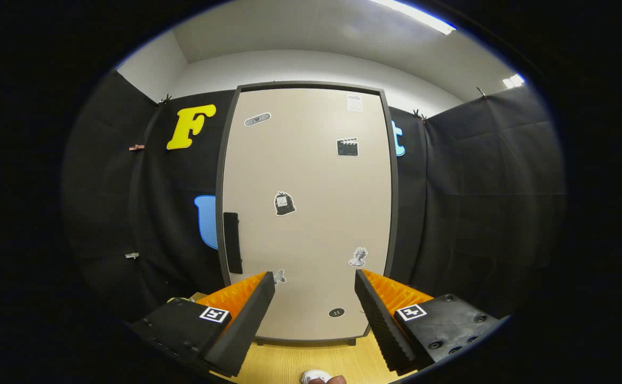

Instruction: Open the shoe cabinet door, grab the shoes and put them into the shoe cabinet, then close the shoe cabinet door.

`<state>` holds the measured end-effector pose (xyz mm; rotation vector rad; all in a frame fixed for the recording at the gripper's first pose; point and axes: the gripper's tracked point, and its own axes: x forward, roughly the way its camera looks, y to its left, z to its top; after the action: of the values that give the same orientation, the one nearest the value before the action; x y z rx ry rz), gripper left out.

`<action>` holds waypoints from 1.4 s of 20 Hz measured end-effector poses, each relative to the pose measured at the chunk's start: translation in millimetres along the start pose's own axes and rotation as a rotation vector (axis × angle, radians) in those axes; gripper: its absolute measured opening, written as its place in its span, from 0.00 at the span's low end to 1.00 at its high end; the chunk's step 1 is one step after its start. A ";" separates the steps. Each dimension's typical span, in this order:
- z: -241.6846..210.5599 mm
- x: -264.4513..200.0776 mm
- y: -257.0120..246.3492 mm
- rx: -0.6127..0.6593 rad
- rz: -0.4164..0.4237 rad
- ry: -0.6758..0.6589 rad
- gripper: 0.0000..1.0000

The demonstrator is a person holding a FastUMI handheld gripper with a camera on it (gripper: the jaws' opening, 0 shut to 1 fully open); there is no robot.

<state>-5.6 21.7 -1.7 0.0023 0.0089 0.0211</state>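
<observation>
Facing the shoe cabinet door (308, 213), closed, with dark handle (232, 242) at its left edge beyond the fingers. Claw (315, 290) spread wide, holding nothing. Pale shoe (315, 376) partly visible on wooden floor (289, 360) below. Judged: opening, loading and closing all remaining.

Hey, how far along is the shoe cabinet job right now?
Nothing looks done yet. The tall beige shoe cabinet door with a dark frame is shut, its black vertical handle untouched at its left edge. In hand: the tool is open and empty, facing the door, apart from it. A white shoe sits on the wooden floor below the fingers. Left: opening, loading, closing.
</observation>
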 end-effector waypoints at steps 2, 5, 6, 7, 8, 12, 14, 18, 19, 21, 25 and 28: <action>2.4 -0.7 2.2 0.000 0.001 -0.003 0.98; 8.8 -0.2 9.1 -0.006 -0.002 -0.011 0.98; 10.7 1.2 12.7 -0.005 0.000 -0.014 0.98; 13.1 2.7 18.4 0.002 0.005 -0.017 0.98; 15.8 5.0 24.7 0.012 0.010 -0.021 0.98; 20.2 24.9 55.5 0.032 0.031 -0.025 0.97; 18.9 39.9 73.4 0.028 0.039 -0.028 0.97; 8.0 75.1 105.2 0.038 0.057 -0.012 0.97; 3.2 86.4 111.9 0.033 0.057 -0.002 0.97; -10.9 108.5 122.7 0.024 0.058 0.025 0.98; -31.7 144.5 142.3 0.028 0.064 0.055 0.98; -43.1 164.6 151.6 0.041 0.065 0.072 0.98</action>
<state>155.3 176.9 -45.9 0.0429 0.0817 0.0862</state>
